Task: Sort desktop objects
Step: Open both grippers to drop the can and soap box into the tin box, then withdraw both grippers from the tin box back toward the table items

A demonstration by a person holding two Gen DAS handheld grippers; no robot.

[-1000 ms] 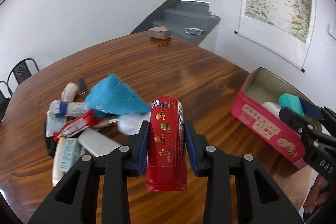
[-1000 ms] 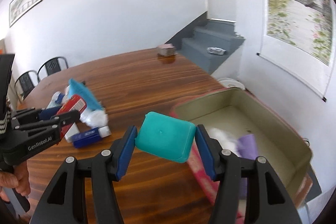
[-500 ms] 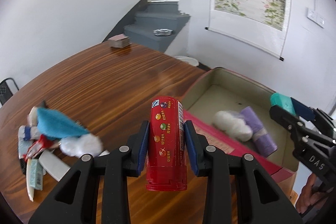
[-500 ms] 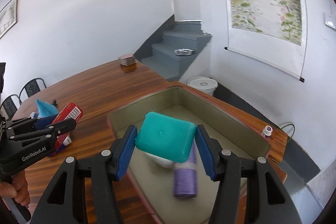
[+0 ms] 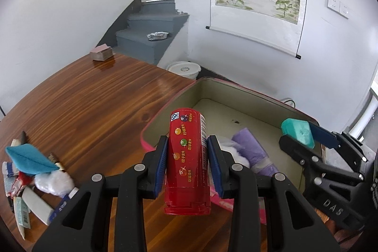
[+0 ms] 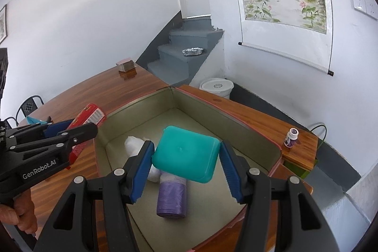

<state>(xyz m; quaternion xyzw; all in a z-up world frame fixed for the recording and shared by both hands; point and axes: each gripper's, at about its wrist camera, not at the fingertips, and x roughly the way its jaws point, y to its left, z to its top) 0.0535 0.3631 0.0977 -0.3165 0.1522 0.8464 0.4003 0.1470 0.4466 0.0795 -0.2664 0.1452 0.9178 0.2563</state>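
Note:
My left gripper is shut on a red cylindrical can, held above the near rim of the pink box. My right gripper is shut on a teal square case, held over the box's inside. In the box lie a purple roll and a white wad. The right gripper with the teal case shows at the right of the left wrist view. The left gripper with the red can shows at the left of the right wrist view.
A pile of loose objects with a blue cloth and a white wad lies on the wooden table at the left. A small brown box sits at the far edge. A small purple bottle stands beyond the box.
Both grippers have moved right, from over the table and pile to over the pink box, each still holding its object.

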